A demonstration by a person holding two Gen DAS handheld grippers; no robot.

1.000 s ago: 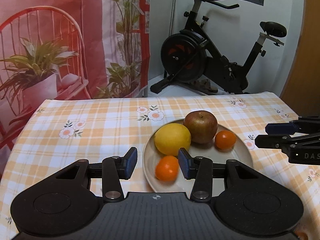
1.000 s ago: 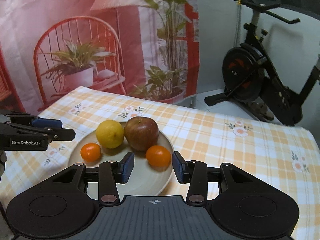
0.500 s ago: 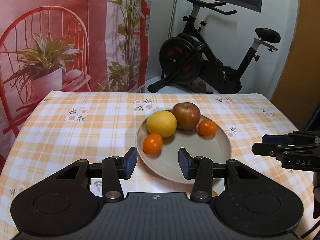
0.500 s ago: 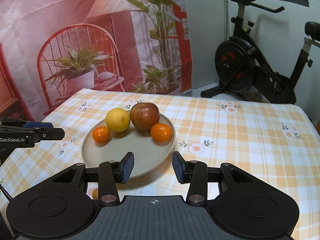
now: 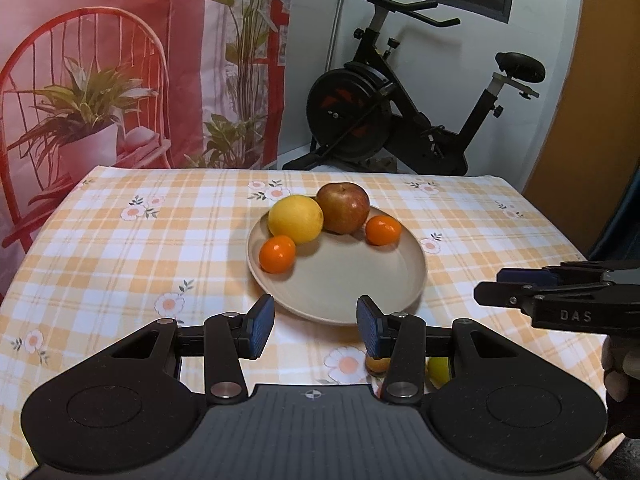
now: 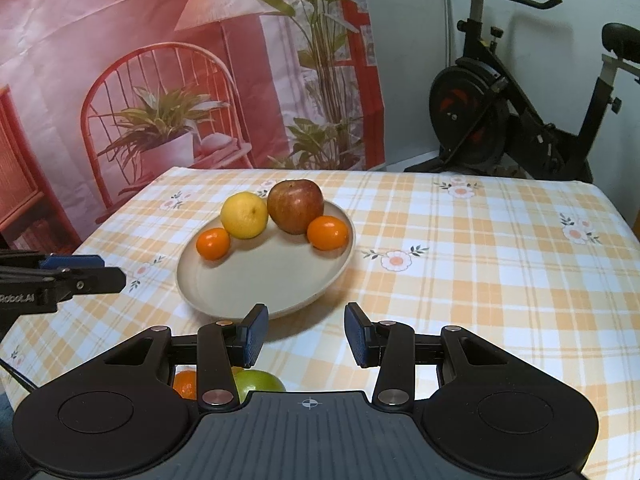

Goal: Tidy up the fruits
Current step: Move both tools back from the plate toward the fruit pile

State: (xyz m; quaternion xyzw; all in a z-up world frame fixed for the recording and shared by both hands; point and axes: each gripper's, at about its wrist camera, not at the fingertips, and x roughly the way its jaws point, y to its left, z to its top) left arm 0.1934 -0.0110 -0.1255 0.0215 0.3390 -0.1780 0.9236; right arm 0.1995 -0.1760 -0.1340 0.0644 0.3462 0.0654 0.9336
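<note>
Visibly upright apple (image 5: 343, 208), stem skyward

Behind the left gripper (image 5: 316, 326) we get only slivers of a small orange fruit (image 5: 377, 364) and a green fruit (image 5: 438, 370), kinds unclear. The right gripper (image 6: 306, 334) likewise covers most of a second orange fruit (image 6: 185, 385) and a green one (image 6: 260, 382). A hand (image 5: 618, 364) is cut at the frame edge.
</note>
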